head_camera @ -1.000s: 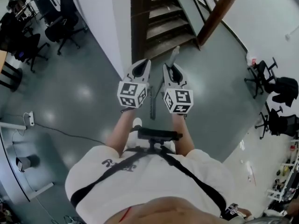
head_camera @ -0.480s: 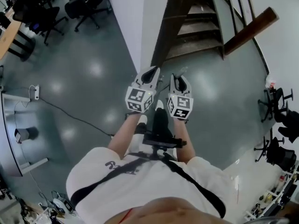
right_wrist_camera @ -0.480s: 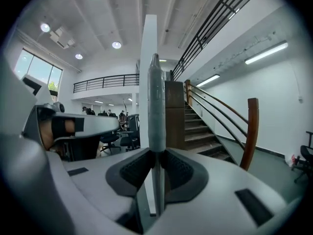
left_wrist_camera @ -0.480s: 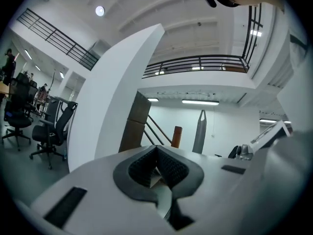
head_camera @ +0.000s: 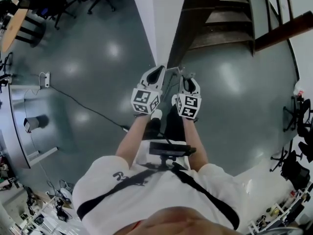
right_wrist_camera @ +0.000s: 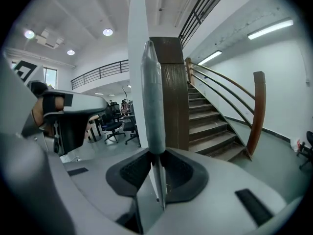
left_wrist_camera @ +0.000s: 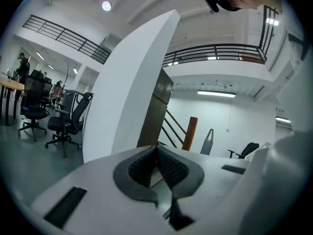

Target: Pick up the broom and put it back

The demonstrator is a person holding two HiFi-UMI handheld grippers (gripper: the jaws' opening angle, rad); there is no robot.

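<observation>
my right fingers [right_wrist_camera: 131,173] are pinched on the broom handle [right_wrist_camera: 152,97], left fingers [left_wrist_camera: 141,166] shut and empty: one narrow grip, so it could pivot and clip the wall corner [right_wrist_camera: 136,23].

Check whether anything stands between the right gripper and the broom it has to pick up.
Nothing visible does. The right gripper is shut on the broom handle, which sticks out forward between its pads. Ahead of it lie only bare floor, the white wall and the stairs.
</observation>
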